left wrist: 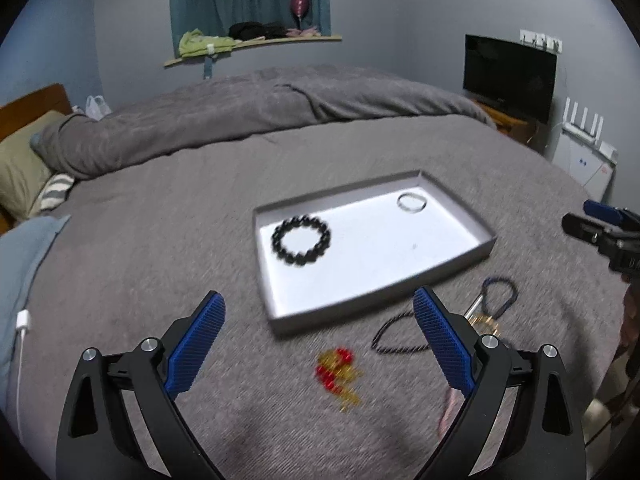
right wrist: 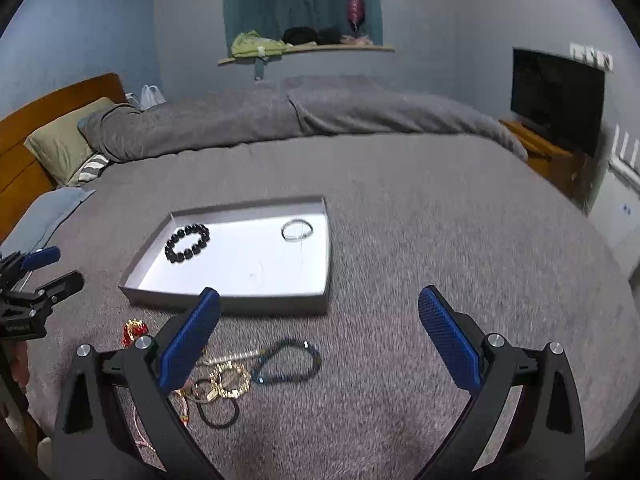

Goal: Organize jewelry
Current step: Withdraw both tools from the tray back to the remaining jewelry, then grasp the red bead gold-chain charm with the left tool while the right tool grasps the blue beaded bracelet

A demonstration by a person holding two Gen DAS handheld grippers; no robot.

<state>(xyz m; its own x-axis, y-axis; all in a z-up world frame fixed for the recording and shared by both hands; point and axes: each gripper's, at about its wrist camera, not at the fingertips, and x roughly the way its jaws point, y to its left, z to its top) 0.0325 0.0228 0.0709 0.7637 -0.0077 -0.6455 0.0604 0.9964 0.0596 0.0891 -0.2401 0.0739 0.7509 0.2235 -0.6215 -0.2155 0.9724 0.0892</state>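
A shallow grey tray (left wrist: pixel 280 312) (right wrist: pixel 224 304) lies on the grey bed cover. In it are a black bead bracelet (left wrist: pixel 301 241) (right wrist: pixel 187 243) and a clear bangle (left wrist: pixel 411 202) (right wrist: pixel 297 230). In front of the tray lie a red-and-gold bead piece (left wrist: pixel 337 370) (right wrist: pixel 134 330), a dark cord necklace (left wrist: pixel 394 338), a blue bracelet (left wrist: pixel 500 294) (right wrist: pixel 286 364) and gold chains (right wrist: pixel 230 378). My left gripper (left wrist: pixel 320 336) is open and empty above the red-and-gold piece. My right gripper (right wrist: pixel 320 336) is open and empty, right of the loose jewelry.
The bed cover (right wrist: pixel 420 208) spreads around the tray, with a rumpled duvet (left wrist: pixel 248 116) and pillows (left wrist: pixel 20 172) behind. A TV (left wrist: pixel 508 76) on a wooden stand is at the right. A white cable (left wrist: pixel 22 336) lies at the left.
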